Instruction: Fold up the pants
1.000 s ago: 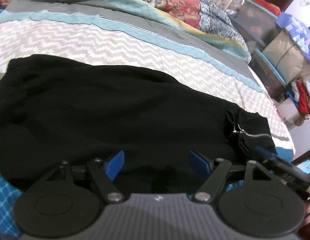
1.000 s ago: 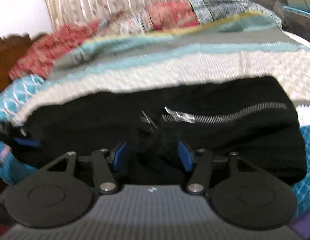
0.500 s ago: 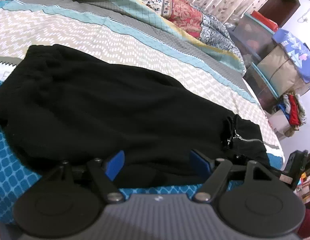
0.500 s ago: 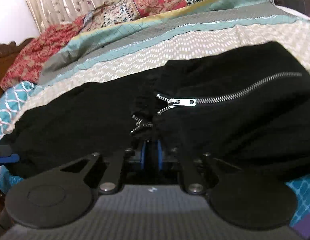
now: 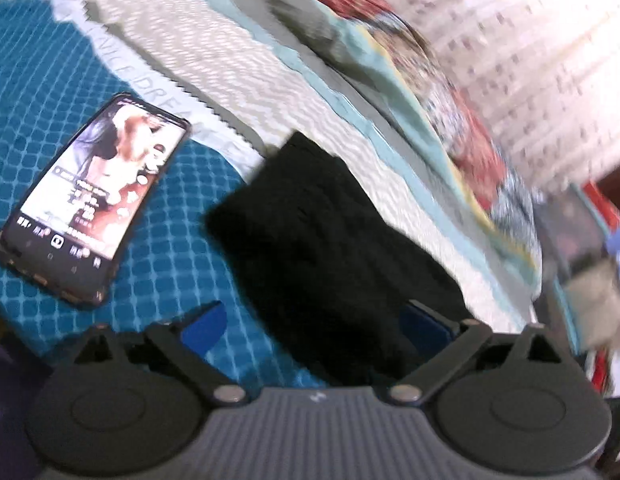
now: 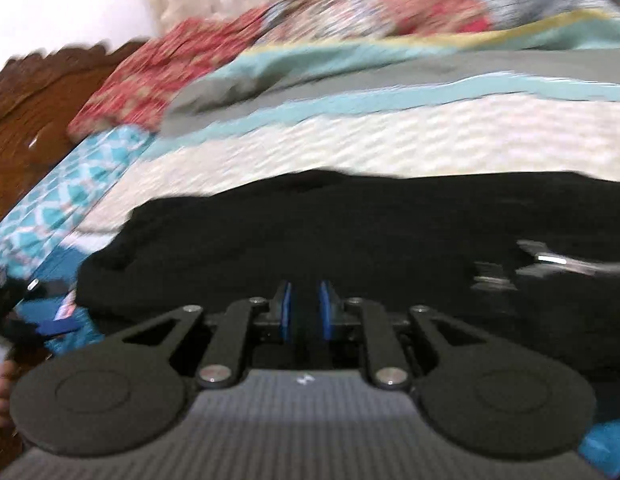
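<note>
At the far left of the left wrist view a phone (image 5: pixel 92 200) is seen lying face up on the teal part of the bed (image 5: pixel 170 248), its screen lit. A second ago no phone was in that view, which was filled by the spread pants; the view has since been swung to the left end of the garment.

Just right of the phone, apart from it, the black pants (image 5: pixel 329 248) are laid on the bed, with one narrow end stretched toward the far side over the chevron quilt (image 5: pixel 238 80). The left hand-held gripper (image 5: pixel 313 322) is released: its jaws are being opened and now stand wide, wider than a second ago. Cloth is seen between them near the right pad, but it is not pressed by either pad.

Farther right, in the right wrist view, the pants (image 6: pixel 349 240) are spread across the near edge of the bed, with a zipper (image 6: pixel 549 260) blurred at the right. The right hand-held gripper (image 6: pixel 306 312) was clenched half a second ago; its jaws are now being parted slightly, and a narrow gap is left between the blue pads. Whether a pinch of fabric is held there cannot be told, since the cloth below is black and the frame is blurred.

It is judged that one fold has just been laid down and both grips are being given up. A fresh grasp at the ends would be called for before the next fold, and the phone should be kept clear of.
</note>
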The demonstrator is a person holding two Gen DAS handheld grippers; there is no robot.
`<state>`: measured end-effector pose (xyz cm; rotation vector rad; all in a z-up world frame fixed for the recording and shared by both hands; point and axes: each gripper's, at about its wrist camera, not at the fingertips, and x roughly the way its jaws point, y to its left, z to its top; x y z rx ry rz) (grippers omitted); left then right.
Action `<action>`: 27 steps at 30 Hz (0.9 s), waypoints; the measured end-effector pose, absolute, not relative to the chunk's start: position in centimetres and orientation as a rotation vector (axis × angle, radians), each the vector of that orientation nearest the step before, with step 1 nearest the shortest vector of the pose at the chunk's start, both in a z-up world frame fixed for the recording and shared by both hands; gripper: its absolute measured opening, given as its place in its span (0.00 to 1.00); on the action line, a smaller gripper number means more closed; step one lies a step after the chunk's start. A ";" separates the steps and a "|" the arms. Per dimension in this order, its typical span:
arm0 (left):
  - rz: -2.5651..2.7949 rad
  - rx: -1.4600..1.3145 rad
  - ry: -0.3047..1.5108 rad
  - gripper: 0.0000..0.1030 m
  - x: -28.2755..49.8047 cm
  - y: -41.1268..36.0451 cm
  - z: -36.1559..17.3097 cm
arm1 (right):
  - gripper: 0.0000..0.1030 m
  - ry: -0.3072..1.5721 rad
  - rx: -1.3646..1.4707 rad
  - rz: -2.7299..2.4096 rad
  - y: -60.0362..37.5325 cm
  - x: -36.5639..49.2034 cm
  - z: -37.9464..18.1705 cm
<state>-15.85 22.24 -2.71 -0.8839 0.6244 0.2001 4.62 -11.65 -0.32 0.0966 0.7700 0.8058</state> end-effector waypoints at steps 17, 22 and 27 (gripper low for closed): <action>0.216 -0.798 0.562 0.33 -11.6 22.8 -3.8 | 0.11 1.174 0.261 0.984 3.7 7.2 -5.0; 0.159 -0.469 0.495 0.31 -11.7 17.7 0.7 | 0.15 1.222 0.413 0.964 2.3 7.5 -5.4; 0.023 -0.145 0.459 0.31 -11.0 10.8 3.2 | 0.22 1.156 0.698 0.925 -3.1 8.2 -4.5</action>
